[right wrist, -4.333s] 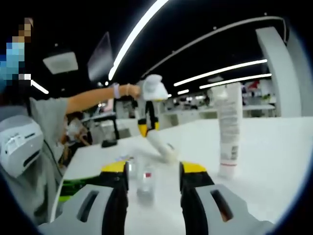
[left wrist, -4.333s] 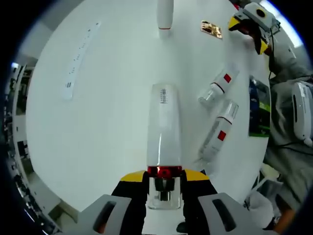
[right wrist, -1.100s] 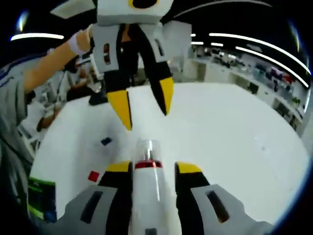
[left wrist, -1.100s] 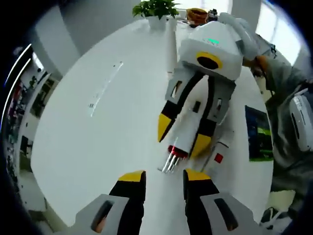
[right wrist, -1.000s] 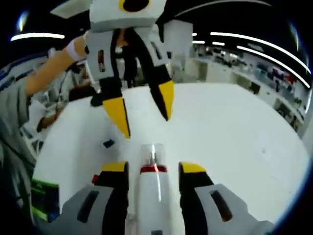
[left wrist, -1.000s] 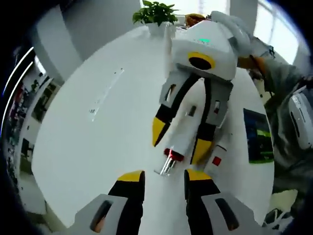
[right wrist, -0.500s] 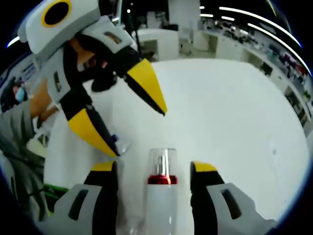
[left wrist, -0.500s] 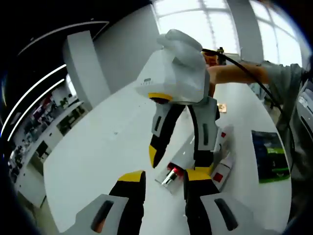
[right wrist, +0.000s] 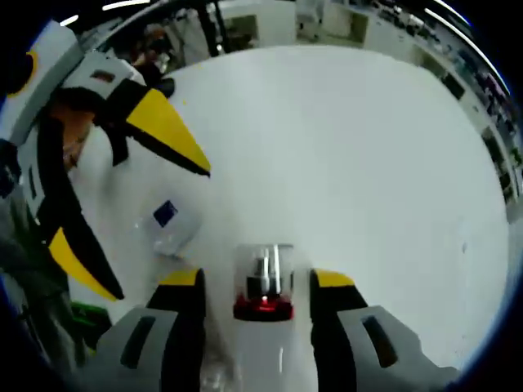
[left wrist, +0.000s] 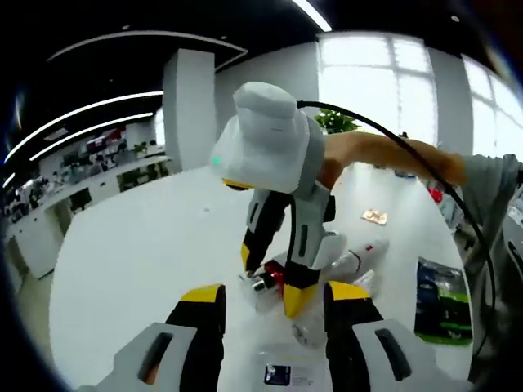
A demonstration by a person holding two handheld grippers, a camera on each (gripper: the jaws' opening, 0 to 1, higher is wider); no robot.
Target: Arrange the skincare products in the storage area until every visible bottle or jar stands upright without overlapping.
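Right gripper view looks down along the right tongs [right wrist: 257, 282], whose yellow-tipped jaws stand on either side of a white pump bottle [right wrist: 263, 294] with a red collar and clear cap. The jaws sit close beside the bottle's shoulders, but whether they press on it or merely flank it I cannot tell. The bottle points away from the camera over the white worktop [right wrist: 351, 139]. To the left, the left tongs [right wrist: 135, 188] hang with their two yellow tips spread wide apart and nothing between them. Just beyond them a small clear bottle with a blue label [right wrist: 167, 224] lies on its side on the worktop.

Left gripper view shows the left tongs [left wrist: 274, 302] gaping from the bottom, empty. Ahead, the right tongs [left wrist: 270, 282] come down steeply from a person's outstretched forearm [left wrist: 384, 155], with the red-collared bottle [left wrist: 265, 282] between their tips at the worktop [left wrist: 139, 237]. Behind them a white bottle with a red square label [left wrist: 355, 257] lies flat. A green and black packet [left wrist: 441, 298] lies near the worktop's right edge.
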